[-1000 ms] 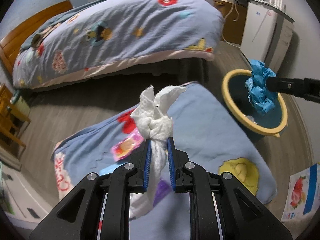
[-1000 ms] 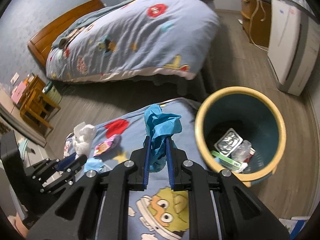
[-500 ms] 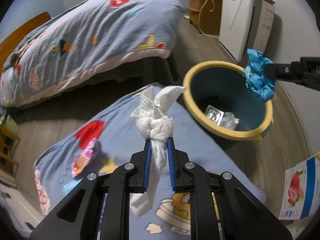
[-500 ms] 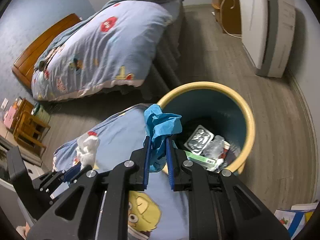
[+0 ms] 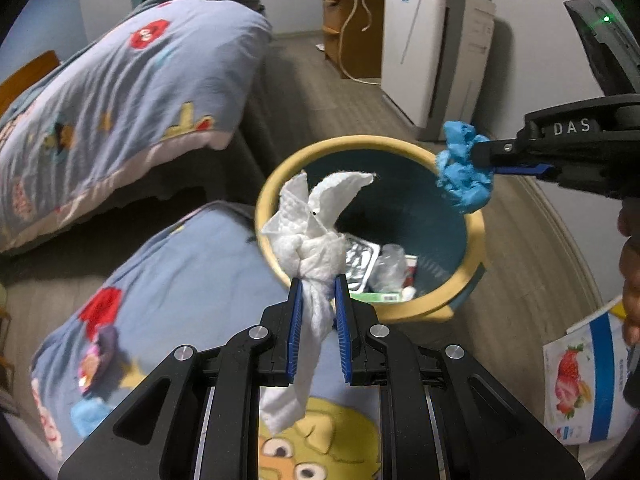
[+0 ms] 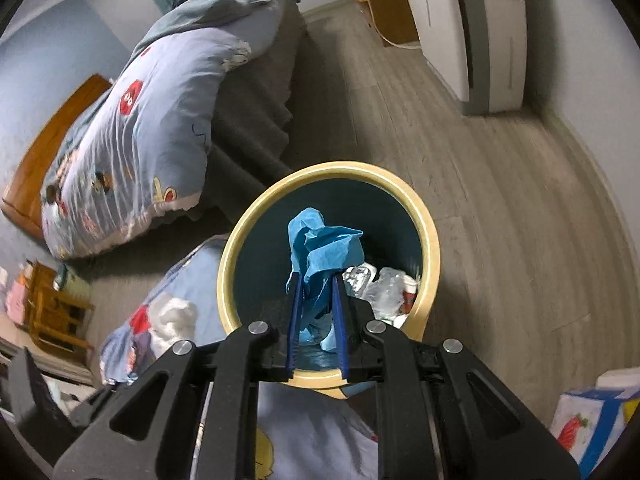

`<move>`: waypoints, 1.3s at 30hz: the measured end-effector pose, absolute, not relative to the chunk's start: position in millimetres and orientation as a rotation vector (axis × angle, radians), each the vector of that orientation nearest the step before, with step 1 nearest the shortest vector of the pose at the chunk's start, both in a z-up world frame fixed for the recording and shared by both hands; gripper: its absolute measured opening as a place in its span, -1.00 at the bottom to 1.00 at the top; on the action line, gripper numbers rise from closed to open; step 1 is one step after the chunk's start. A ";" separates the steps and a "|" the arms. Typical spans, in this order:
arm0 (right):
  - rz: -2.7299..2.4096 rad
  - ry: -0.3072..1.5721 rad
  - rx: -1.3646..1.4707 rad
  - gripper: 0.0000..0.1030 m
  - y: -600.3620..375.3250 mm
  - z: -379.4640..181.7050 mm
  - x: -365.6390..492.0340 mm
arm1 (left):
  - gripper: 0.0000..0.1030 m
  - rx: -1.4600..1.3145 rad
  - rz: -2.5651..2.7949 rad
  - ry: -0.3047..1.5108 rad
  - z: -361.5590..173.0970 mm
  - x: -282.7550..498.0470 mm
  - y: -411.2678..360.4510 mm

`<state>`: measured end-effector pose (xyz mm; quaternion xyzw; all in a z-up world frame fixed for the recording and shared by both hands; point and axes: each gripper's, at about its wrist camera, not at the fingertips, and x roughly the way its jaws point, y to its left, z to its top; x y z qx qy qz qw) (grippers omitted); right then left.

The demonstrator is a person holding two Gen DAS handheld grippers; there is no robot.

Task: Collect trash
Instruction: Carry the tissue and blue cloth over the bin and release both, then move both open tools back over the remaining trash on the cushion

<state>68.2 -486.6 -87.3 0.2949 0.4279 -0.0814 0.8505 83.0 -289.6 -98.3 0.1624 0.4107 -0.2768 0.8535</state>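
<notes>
Bedroom floor, bin (image 6: pixel 430 236) beside the bed (image 5: pixel 132 92). Right gripper (image 6: pixel 316 280) sits over the bin mouth, fingers pinching blue paper (image 6: pixel 320 248). Only the left view shows "DAS" on it, plus the left gripper (image 5: pixel 318 284) clamping a white tissue (image 5: pixel 312 232) at the bin's near rim.

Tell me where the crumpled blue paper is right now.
The crumpled blue paper is pinched in the right gripper, hanging over the mouth of the yellow-rimmed bin; in the left wrist view it sits at the bin's far right rim.
</notes>
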 end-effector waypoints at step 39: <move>-0.300 0.812 0.700 0.89 -505.2 -90.5 63.9 | 0.82 0.352 -0.580 0.782 -110.1 89.4 -305.3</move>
